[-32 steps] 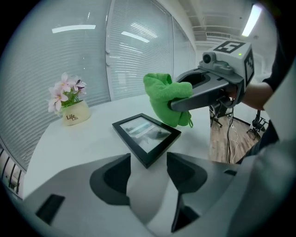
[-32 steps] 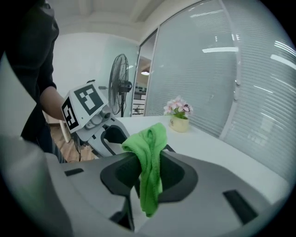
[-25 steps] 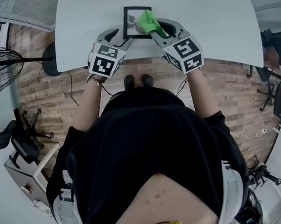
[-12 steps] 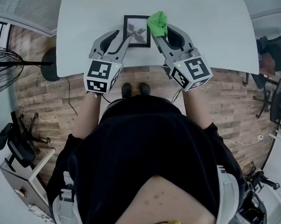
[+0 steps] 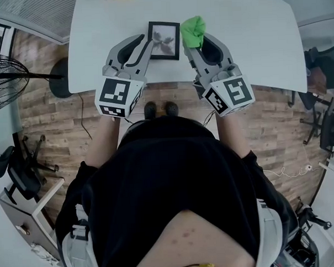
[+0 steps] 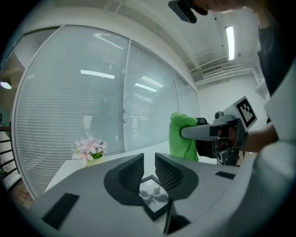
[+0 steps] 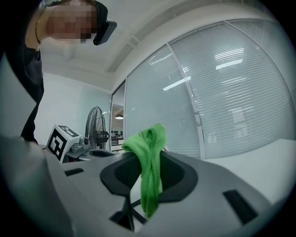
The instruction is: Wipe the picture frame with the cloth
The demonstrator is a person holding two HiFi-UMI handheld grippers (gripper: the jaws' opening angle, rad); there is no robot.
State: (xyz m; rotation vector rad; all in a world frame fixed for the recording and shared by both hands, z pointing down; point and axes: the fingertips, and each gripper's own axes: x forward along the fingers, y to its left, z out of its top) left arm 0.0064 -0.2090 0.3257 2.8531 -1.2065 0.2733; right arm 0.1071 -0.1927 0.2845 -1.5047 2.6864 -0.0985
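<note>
One grey right claw pinches one fluffy green cloth, which dangles from its jaws. One grey left claw has just been closing to a thin gap, with nothing in it. One black picture frame lies flat on one white table below that gap. One pink flower bunch stands far back.

Both forearms reach forward. The left gripper has just been closing its jaws; they stand narrowly apart, empty. The right gripper pinches a green cloth.
</note>
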